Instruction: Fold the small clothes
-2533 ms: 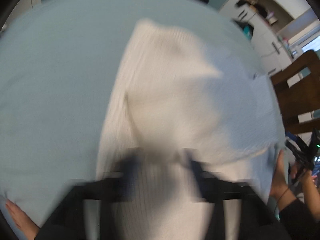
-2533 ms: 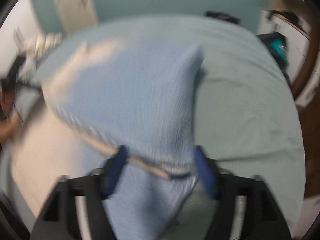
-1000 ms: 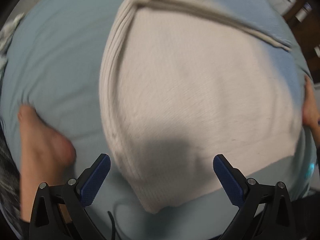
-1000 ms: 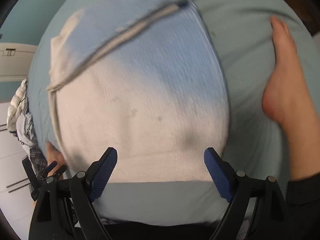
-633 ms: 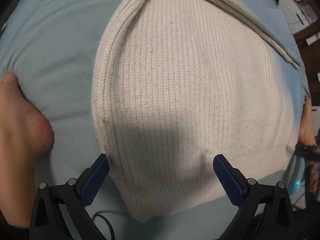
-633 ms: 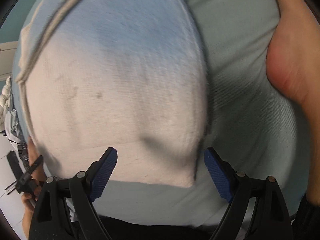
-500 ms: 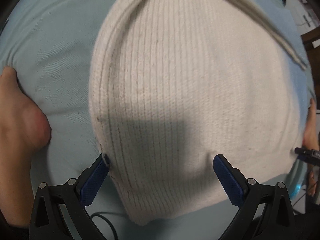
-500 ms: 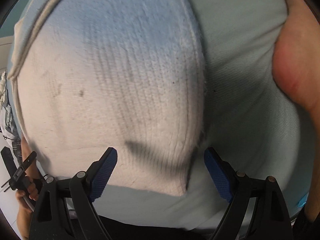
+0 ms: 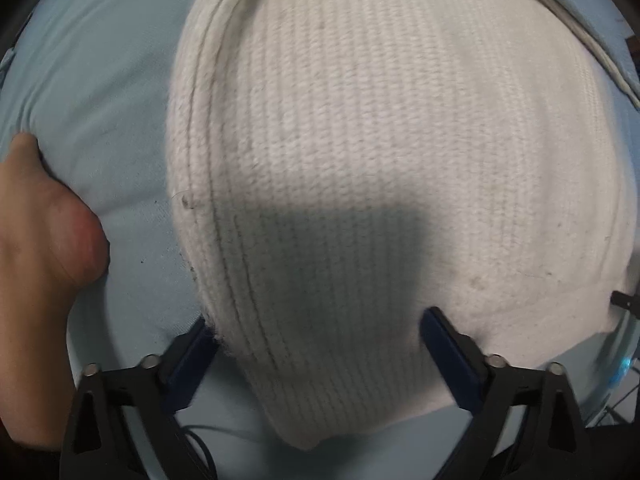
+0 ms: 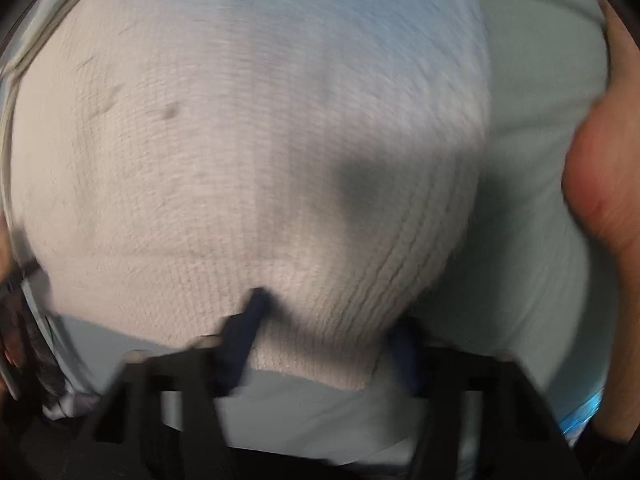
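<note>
A cream ribbed knit sweater [image 9: 380, 140], blue toward its far end [image 10: 360, 20], lies flat on the pale blue bed sheet [image 9: 100, 100]. My left gripper [image 9: 316, 322] points straight down over its near left corner. Its jaws are closing with the corner between them; one pad [image 9: 196, 344] meets the sweater's edge and the other rests on the knit, which is not bunched. In the blurred right wrist view my right gripper [image 10: 328, 320] is closing on the near right corner. The knit bulges between its fingers [image 10: 252, 312], which press into it.
A person's bare foot [image 9: 40, 248] presses into the sheet just left of the left gripper. Another bare foot [image 10: 600, 184] lies just right of the right gripper. The sheet's near edge [image 10: 300, 420] runs under both grippers.
Both grippers have sunk closer to the sweater. The right jaws have narrowed from wide apart onto the corner. The left jaws have narrowed a little, and their pads now touch the cloth.
</note>
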Demonstrator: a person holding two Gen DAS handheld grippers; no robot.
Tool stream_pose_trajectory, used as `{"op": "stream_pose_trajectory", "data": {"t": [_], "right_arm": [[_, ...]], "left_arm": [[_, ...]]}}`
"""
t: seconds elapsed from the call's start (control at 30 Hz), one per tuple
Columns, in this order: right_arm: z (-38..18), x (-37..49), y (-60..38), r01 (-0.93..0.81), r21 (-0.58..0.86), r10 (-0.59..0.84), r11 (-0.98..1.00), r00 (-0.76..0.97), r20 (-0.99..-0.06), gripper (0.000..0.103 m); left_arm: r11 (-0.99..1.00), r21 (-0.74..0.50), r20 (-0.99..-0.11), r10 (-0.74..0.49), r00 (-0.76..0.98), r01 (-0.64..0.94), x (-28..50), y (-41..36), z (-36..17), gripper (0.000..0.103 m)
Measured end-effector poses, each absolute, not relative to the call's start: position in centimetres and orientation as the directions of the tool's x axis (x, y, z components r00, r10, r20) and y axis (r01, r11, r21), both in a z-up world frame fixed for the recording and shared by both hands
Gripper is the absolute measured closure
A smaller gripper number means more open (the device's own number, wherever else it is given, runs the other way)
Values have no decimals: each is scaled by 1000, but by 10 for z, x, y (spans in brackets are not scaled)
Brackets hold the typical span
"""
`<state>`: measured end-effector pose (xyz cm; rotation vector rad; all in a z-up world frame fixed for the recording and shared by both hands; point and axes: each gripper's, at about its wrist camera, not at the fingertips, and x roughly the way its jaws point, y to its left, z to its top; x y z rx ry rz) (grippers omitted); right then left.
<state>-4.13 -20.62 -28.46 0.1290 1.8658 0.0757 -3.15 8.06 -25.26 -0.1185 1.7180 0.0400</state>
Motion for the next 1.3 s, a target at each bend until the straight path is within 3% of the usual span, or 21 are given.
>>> {"op": "stream_pose_trajectory", "data": {"t": [0.03, 0.1, 0.17, 0.2, 0.4, 0.6, 0.77, 1.1, 1.3], "right_arm": [[-282, -38, -204, 20, 135, 136, 991, -277, -951, 92], [-279, -34, -200, -4, 137, 131, 991, -263, -956, 93], [-271, -31, -197, -40, 144, 131, 989, -230, -964, 95], [-264, -29, -195, -65, 150, 134, 987, -206, -969, 95], [-186, -10, -198, -69, 234, 234, 970, 4, -972, 96], [-93, -6, -219, -37, 324, 321, 945, 276, -906, 96], [-65, -26, -198, -29, 396, 369, 918, 427, -825, 97], [-15, -71, -249, 3, 563, 452, 827, 592, -667, 98], [-36, -83, -261, 85, 590, 487, 803, 477, -732, 98]], "left_arm": [[995, -39, -988, -52, -144, -92, -32, 76, -248, 21], [997, -59, -990, -64, -129, -44, -29, 60, -238, 59], [997, -73, -990, -73, -122, -11, -23, 52, -227, 82], [996, -90, -989, -90, -113, -11, -21, 50, -220, 87], [940, -338, -941, -335, 46, -54, 3, 59, -133, 91], [891, -454, -861, -435, 262, -13, 12, 68, -27, 92], [858, -514, -791, -480, 380, 13, -16, 110, 30, 93], [799, -601, -733, -531, 426, -39, -58, 159, 43, 93], [807, -583, -791, -539, 291, -90, -79, 153, 26, 93]]}}
